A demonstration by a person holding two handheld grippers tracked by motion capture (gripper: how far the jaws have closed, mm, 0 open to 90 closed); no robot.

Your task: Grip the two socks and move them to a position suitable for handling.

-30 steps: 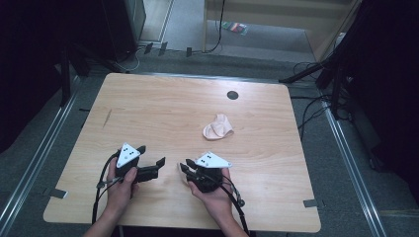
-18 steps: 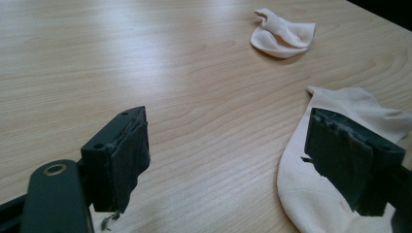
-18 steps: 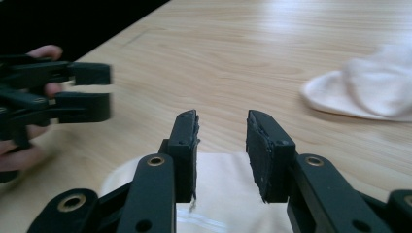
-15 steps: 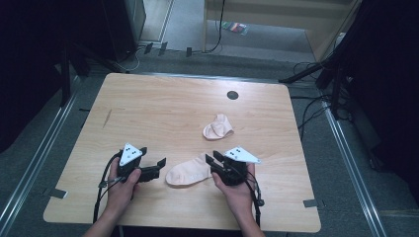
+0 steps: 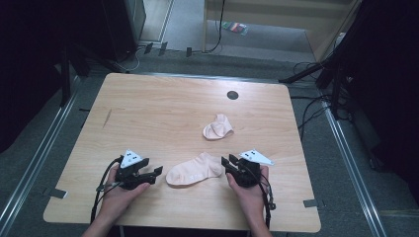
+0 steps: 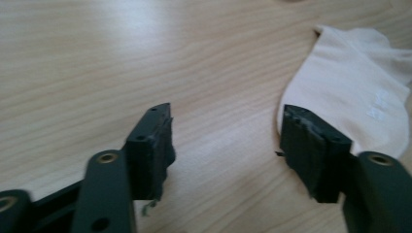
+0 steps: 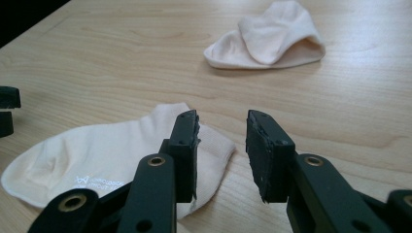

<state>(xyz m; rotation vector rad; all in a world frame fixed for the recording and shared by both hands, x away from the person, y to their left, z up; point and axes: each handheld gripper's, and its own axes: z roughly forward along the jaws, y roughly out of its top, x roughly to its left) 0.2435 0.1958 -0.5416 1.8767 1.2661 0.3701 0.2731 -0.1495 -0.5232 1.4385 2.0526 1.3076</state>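
Your left tool [image 5: 157, 171] lay low on the worktop [image 5: 148, 113], jaws just closing but apart, empty, beside the flat sock's [image 5: 192, 170] toe. Your right tool [image 5: 226, 163] sat at its cuff, jaws parted, gripping nothing. The crumpled sock [image 5: 218, 127] lay beyond, with bare wood all around.

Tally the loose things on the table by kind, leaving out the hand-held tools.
Pale peach ankle socks: 2, one flat sock near the front edge, one crumpled sock farther back.
Small round black disc on the light wooden tabletop: 1.
Total: 3.
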